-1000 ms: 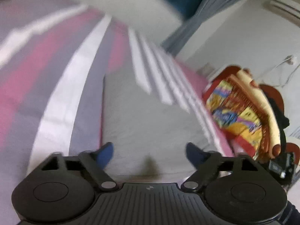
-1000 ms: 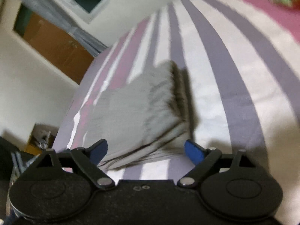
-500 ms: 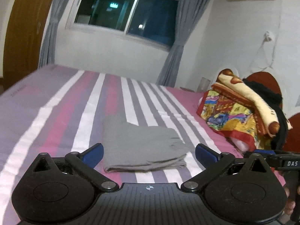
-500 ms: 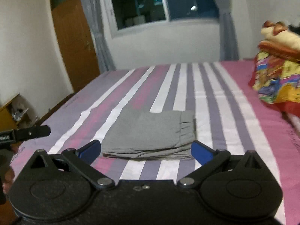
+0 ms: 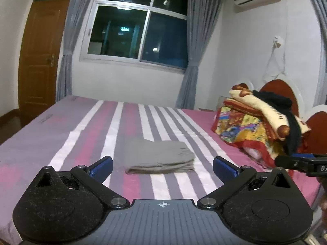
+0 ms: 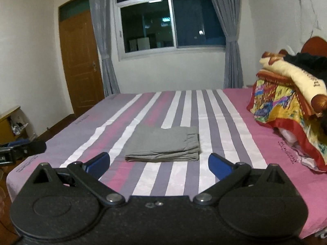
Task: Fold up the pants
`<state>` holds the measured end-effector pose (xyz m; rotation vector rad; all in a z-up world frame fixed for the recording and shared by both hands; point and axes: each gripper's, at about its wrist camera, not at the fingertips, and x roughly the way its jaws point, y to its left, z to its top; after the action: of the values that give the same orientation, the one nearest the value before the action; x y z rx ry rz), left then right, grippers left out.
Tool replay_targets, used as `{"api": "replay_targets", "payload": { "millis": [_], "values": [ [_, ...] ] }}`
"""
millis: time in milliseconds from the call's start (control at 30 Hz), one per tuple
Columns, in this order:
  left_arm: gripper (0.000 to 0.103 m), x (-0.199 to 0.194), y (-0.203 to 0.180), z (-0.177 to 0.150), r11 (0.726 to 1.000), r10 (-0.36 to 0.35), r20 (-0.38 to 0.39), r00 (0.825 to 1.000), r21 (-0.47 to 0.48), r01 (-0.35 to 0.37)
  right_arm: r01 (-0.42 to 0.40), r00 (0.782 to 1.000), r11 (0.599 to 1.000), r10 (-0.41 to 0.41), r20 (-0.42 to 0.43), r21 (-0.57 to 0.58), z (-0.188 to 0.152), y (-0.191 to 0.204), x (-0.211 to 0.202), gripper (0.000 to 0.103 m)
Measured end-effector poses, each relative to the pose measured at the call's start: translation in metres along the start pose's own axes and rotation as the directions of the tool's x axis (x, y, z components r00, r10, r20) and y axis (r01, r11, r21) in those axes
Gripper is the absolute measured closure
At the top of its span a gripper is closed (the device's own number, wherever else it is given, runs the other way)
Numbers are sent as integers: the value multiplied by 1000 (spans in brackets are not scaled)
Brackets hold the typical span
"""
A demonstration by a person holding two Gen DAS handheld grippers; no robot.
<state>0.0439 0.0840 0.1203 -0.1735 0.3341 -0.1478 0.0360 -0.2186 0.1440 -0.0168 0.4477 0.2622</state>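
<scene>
I'm seeing the folded grey pants (image 5: 160,156) lying on the striped bed (image 5: 61,134), well ahead of my left gripper (image 5: 162,168) and right gripper (image 6: 158,166), both spread wide, gripping nothing. The sheet's printed lettering is staying unreadable.

Right gripper (image 5: 302,164) cut off at picture's edge, lettering partly readable only; bed's (image 6: 282,155) near corner hidden behind gripper housing; folded pants' (image 5: 159,159) far edge softly blurred.

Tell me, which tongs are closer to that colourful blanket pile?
Right. The right tongs are toward the blanket pile end of the bed; the left tongs are farther off, toward the door.
</scene>
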Motion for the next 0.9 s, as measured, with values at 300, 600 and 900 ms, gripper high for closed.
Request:
{"api": "replay_targets", "payload": {
  "millis": [300, 600, 900],
  "values": [
    [0, -98, -31, -36, 1000, -20, 81, 997, 14, 19, 33, 996, 999, -30, 89, -27, -38, 21, -82, 0],
    [0, -113, -42, -36, 998, -23, 106, 994, 67, 16, 21, 997, 999, -19, 73, -25, -41, 37, -79, 0],
    [0, -109, -35, -37, 999, -12, 108, 994, 45, 7, 36, 995, 999, -33, 97, -34, -42, 43, -83, 0]
  ]
}}
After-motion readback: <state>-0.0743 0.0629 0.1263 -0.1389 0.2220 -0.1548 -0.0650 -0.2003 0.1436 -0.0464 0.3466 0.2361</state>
